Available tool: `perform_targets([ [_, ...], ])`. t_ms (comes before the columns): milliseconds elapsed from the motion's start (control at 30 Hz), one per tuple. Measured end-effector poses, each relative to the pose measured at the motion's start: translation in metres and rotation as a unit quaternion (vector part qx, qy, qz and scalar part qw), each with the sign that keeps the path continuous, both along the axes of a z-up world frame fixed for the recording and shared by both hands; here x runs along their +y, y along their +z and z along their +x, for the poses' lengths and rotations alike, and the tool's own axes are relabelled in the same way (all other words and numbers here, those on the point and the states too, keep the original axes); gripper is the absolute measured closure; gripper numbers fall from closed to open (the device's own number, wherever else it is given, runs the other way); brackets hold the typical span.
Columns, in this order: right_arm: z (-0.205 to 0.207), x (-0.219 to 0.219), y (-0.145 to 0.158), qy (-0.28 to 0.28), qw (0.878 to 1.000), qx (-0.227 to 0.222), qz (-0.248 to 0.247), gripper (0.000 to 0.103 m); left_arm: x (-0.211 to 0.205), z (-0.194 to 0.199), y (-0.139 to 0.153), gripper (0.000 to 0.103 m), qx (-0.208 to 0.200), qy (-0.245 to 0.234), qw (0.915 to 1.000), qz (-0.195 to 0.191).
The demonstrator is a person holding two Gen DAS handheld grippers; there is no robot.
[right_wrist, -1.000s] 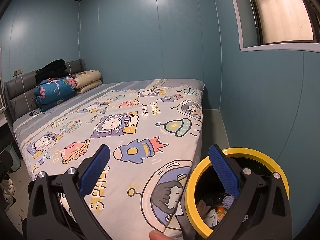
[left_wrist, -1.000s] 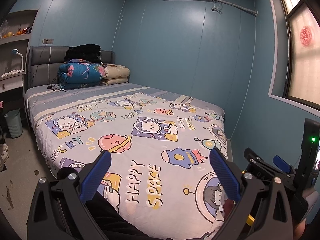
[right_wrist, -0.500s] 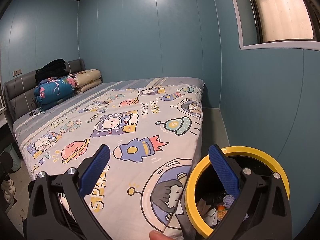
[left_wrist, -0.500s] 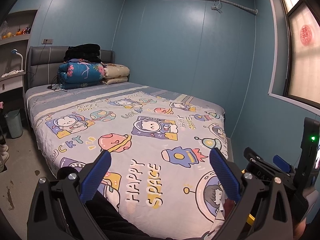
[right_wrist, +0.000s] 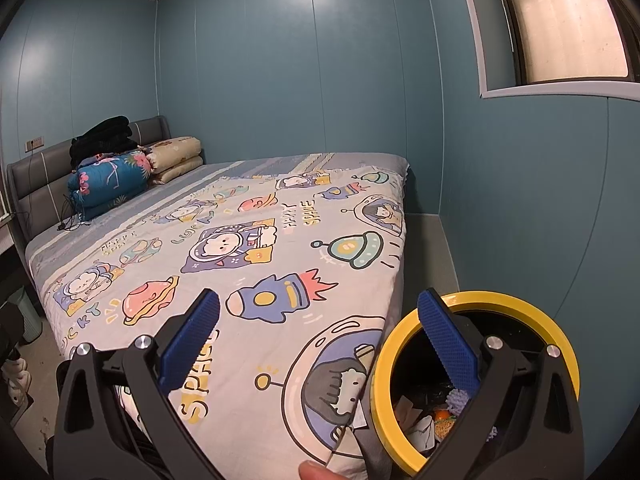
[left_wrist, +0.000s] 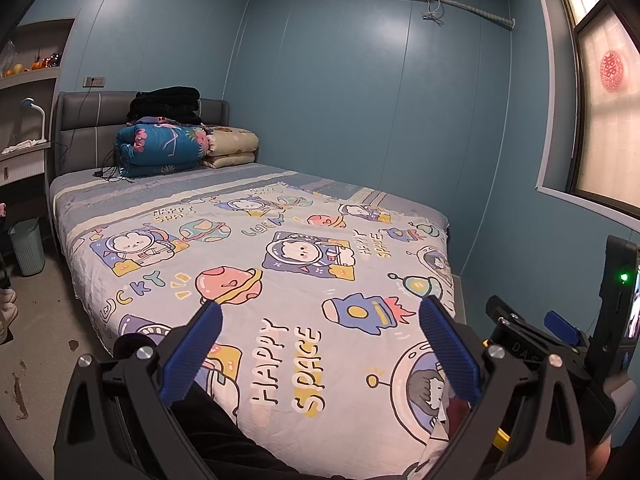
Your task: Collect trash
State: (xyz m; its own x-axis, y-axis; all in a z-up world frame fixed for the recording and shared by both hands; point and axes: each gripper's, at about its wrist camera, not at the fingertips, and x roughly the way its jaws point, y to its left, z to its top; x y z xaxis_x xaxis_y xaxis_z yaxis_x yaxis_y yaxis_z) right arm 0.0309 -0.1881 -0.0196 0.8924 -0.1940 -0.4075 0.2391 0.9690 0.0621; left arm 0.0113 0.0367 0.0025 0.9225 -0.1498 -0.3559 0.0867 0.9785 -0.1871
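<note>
You are standing at the foot of a bed [left_wrist: 248, 264] covered in a cartoon space-print sheet, holding one gripper in each hand. Your left gripper [left_wrist: 320, 352] is spread wide and holds nothing. Your right gripper [right_wrist: 320, 340] is also spread wide and empty, hovering over the bed's foot corner.

The trash bin [right_wrist: 532, 304], dark with a round yellow rim, sits just beside the bed's right foot corner, below your right gripper. It stands upright, its long axis vertical and its mouth facing up. Inside you can make out crumpled paper, something orange and a purple fuzzy piece [right_wrist: 458, 398].

The task looks nearly finished: trash is already in the bin, and no loose litter shows on the sheet. A folded quilt [left_wrist: 162, 148] and pillows [left_wrist: 232, 146] are stacked at the head end. Whether trash remains elsewhere in the room cannot be told.
</note>
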Motion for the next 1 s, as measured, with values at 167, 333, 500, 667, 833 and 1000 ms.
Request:
perform_targets([
  [167, -0.0001, -0.0001, 0.0005, -0.001, 1.0, 0.0, 0.0, 0.008, -0.0003, 0.0002, -0.0002, 0.008, 0.001, 0.0, 1.0, 0.001],
  [333, -0.0004, 0.0001, 0.0008, -0.001, 1.0, 0.001, 0.001, 0.008, -0.0005, 0.0007, 0.0003, 0.008, 0.0, 0.0, 1.0, 0.001],
  [500, 0.0001, -0.0001, 0.0004, -0.001, 1.0, 0.002, 0.001, 0.008, -0.0004, 0.0011, 0.0006, 0.008, 0.0, -0.001, 1.0, 0.001],
  [667, 0.0002, -0.0001, 0.0004, -0.001, 1.0, 0.002, 0.001, 0.008, -0.0005, 0.0013, 0.0004, 0.008, 0.0, -0.001, 1.0, 0.001],
  [833, 0.0009, -0.0005, 0.0006, -0.001, 1.0, 0.003, 0.002, 0.008, -0.0006, 0.0013, 0.0005, 0.008, 0.0, 0.0, 1.0, 0.001],
  [1000, 0.0008, -0.0006, 0.0006, -0.001, 1.0, 0.003, 0.002, 0.008, -0.0007, 0.0013, 0.0005, 0.008, 0.0, -0.001, 1.0, 0.001],
])
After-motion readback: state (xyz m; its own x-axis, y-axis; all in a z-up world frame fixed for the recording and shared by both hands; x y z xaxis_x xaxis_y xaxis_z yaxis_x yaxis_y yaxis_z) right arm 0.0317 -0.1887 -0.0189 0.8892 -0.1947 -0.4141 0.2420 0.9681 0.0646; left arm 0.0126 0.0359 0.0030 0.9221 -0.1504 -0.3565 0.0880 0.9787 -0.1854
